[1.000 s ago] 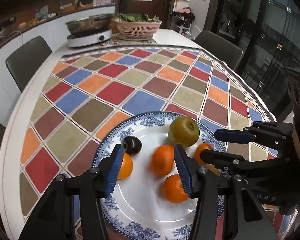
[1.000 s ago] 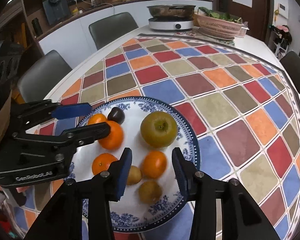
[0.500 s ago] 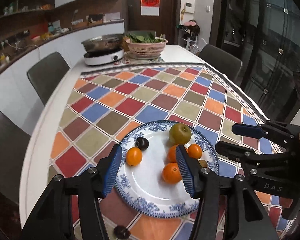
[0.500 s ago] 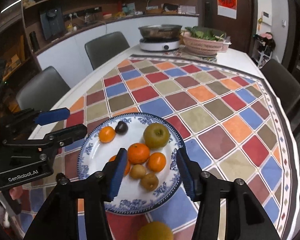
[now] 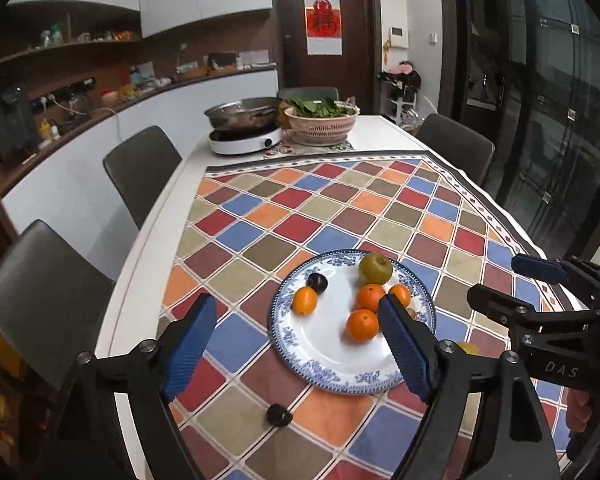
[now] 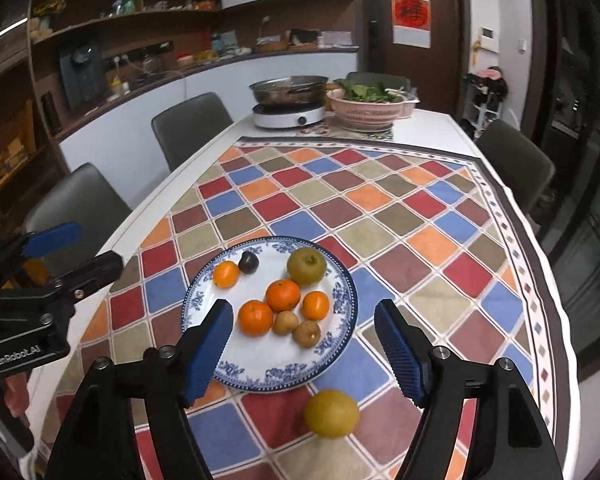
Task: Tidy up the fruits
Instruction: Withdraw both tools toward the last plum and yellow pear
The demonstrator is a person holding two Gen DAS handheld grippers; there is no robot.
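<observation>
on the checkered tablecloth [image 6: 380,216], a yellow fruit [image 6: 331,413] lies off the plate [image 6: 340,344], under the right gripper [image 6: 304,356]; the left gripper [image 5: 296,354] is farther; both jaws, just widened, hold nothing.

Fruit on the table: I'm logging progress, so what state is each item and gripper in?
Plate: holds eight fruits.
Yellow fruit: off the plate, on the cloth.
Dark plum: off the plate, on the cloth.
Left gripper: jaws have just been opening, nothing between them.
Right gripper: jaws have just been opening, nothing between them.
</observation>
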